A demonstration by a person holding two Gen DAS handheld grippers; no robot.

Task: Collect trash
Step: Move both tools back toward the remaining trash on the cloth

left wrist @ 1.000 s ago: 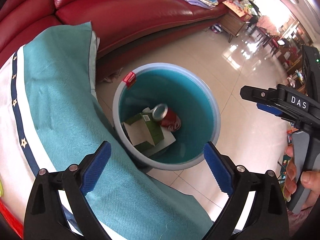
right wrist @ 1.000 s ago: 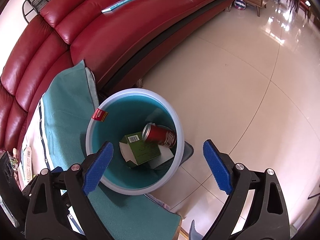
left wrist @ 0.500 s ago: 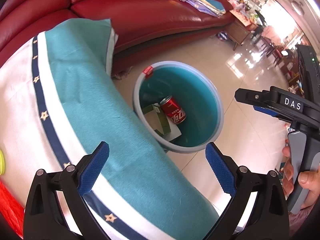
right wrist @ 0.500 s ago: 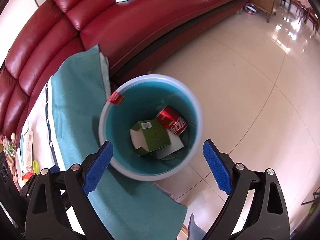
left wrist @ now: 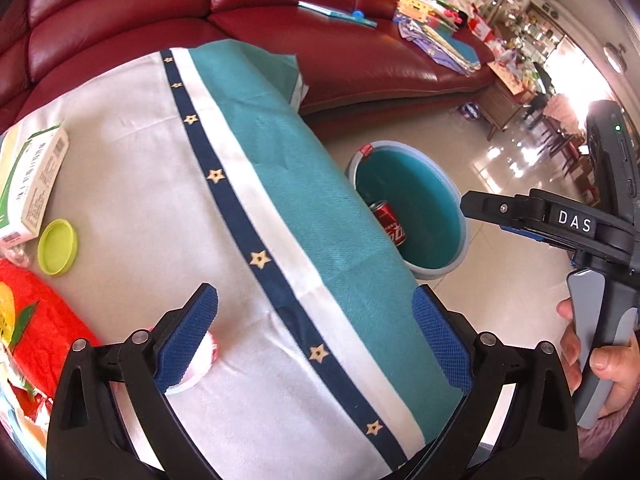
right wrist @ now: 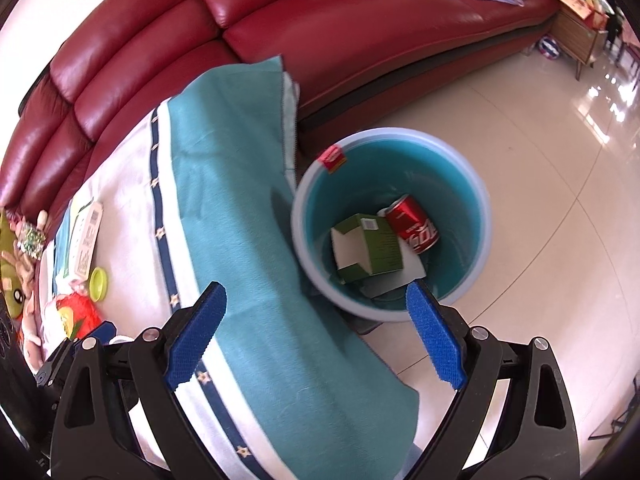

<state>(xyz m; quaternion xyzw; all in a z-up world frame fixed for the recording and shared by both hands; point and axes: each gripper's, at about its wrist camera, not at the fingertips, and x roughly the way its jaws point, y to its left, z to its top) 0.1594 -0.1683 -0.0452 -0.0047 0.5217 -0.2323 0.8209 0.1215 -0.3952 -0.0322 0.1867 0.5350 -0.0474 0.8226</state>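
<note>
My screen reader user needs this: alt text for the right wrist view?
Open right gripper above a teal bin on the floor holding a red can and green carton. Left of the bin, a cloth-covered table; a red sofa behind.

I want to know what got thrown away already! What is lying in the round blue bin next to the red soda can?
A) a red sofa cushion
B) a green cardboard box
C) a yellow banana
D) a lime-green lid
B: inside the round blue bin, a green cardboard box lies against the red soda can.
</note>
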